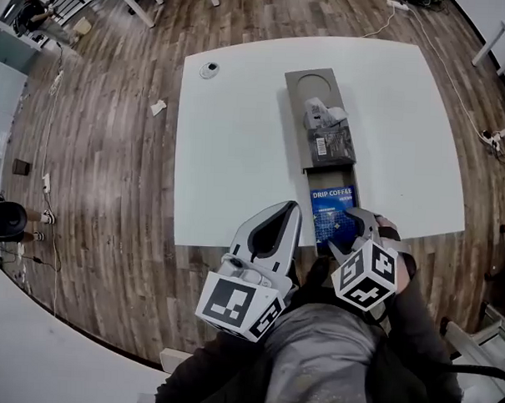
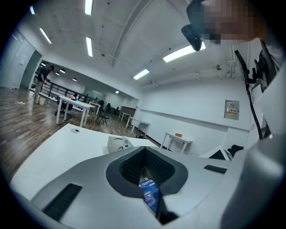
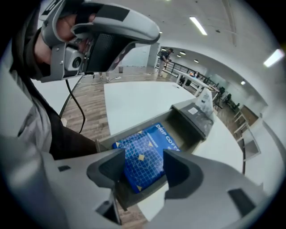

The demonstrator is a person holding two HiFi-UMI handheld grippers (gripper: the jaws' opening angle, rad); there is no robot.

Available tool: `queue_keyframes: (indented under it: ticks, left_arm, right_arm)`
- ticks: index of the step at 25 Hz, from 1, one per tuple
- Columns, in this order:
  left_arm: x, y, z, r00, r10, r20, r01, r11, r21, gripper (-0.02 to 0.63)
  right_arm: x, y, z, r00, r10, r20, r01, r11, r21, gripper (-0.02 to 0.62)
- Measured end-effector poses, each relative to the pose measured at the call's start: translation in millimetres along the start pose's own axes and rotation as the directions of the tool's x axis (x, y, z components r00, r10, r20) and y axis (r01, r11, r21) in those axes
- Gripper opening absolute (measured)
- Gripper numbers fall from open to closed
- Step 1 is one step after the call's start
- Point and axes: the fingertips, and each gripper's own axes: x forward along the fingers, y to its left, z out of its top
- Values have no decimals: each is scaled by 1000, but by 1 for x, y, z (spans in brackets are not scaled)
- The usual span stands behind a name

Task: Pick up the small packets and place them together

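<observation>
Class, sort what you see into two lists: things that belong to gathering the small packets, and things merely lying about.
Job: blue packet in the grey tray; second blue packet in the left gripper; white packets; dark packet.
Lying about: round object on the table; paper scrap on the floor.

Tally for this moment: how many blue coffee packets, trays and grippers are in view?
Blue coffee packets: 2 showing, one in the tray, one pinched in the left gripper.
Trays: 1.
Grippers: 2, the right gripper open above the tray.
Total: 5.
</observation>
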Motion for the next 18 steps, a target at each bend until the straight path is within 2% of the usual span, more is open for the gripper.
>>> queue_keyframes:
  ticks: [5,8,13,18]
  left_arm:
    - [-5,29,10,999,46,9,-46,999,-17,3]
    - [-3,44,12,998,63,4,-63,998,-31,3]
    - [6,60,7,998,62,-22,-63,997,-53,3]
    - [20,63,6,999,35,-41,-37,998,-58,3]
  right_arm:
    - [19,9,9,990,117,-79,-124,988,-89,343]
    - [27,6,8,985,118,-128,-135,983,-127,355]
    - [31,-2,13,983,125,-138,-139,985,-102,351]
    - [29,-15,19,990,87,-113,-97,992,-80,243]
